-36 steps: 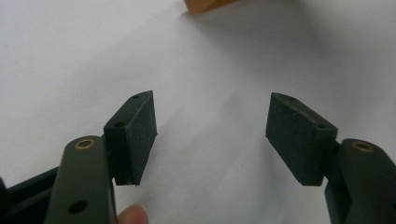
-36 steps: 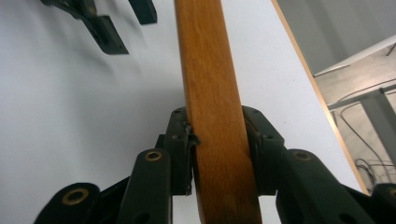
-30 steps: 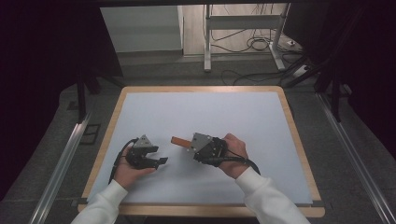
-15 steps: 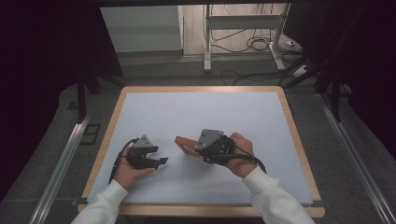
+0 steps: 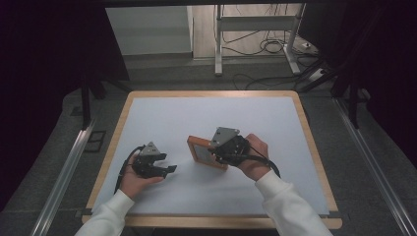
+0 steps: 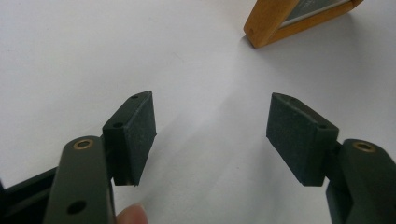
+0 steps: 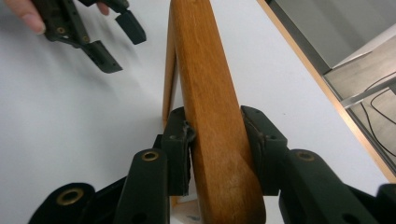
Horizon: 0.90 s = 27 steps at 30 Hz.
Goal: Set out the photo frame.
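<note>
A: Figure: what do the fingers [image 7: 180, 149] of the right gripper [image 7: 215, 151] have hold of?

B: The edge bar of a wooden frame [image 5: 206, 152]. Both pads press on its two faces; the jaws have just been opening a little, yet the bar sits between them, touched on either side. In the high view the frame stands tilted on the white surface [image 5: 196, 118], its lower edge down, its top leaning toward the right gripper [image 5: 230, 150].

A: And the left gripper [image 6: 212, 135]?

B: Its fingers [image 6: 135, 133] stand wide apart with nothing between them, hovering just over the surface, near the frame [image 6: 299, 21] on its left side but apart from it.

A: How is the step best done?

B: As a judgement: the grip sits at one edge, so the frame can swing about the pads. Keeping the pads square on the bar, well clear of the inset panel, and moving slowly should prevent a slip. If the frame is to be laid flat or stood up, the left gripper [image 5: 150, 164] can steady the frame's free corner from its side.
</note>
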Each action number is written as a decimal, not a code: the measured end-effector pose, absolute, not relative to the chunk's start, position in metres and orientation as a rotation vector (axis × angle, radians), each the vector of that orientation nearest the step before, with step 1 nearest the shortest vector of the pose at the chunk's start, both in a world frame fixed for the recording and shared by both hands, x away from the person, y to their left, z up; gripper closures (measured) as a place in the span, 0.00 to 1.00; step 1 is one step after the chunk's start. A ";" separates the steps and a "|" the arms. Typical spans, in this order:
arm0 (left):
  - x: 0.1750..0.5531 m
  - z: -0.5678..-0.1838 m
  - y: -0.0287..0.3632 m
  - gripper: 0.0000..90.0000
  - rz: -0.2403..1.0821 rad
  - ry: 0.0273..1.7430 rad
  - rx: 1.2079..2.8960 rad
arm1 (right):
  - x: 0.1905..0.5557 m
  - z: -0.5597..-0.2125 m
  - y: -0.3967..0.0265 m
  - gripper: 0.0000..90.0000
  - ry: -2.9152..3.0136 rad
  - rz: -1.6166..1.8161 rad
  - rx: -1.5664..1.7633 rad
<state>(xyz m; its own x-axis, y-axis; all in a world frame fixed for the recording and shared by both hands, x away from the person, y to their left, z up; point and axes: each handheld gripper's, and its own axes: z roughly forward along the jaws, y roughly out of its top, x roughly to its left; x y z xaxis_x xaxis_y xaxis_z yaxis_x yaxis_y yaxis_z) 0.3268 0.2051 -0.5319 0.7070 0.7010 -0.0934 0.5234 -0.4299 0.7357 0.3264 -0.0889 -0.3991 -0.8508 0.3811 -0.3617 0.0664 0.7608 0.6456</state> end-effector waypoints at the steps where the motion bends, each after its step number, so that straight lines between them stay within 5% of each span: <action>1: 0.327 -0.532 0.205 0.36 0.291 0.928 2.132 | 0.330 -0.399 -0.090 0.71 2.477 0.889 0.358; 27: 0.327 -0.531 0.205 0.36 0.299 0.930 2.124 | 0.373 -0.405 -0.099 0.54 2.420 0.917 0.543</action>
<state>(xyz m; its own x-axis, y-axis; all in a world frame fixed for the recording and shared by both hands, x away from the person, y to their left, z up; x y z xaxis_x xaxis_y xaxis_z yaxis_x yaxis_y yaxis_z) 0.3265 0.2054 -0.5315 0.7041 0.7045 -0.0893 0.5200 -0.4258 0.7405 0.3728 -0.0991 -0.4046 -0.7997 0.5185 -0.3029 0.1877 0.6950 0.6941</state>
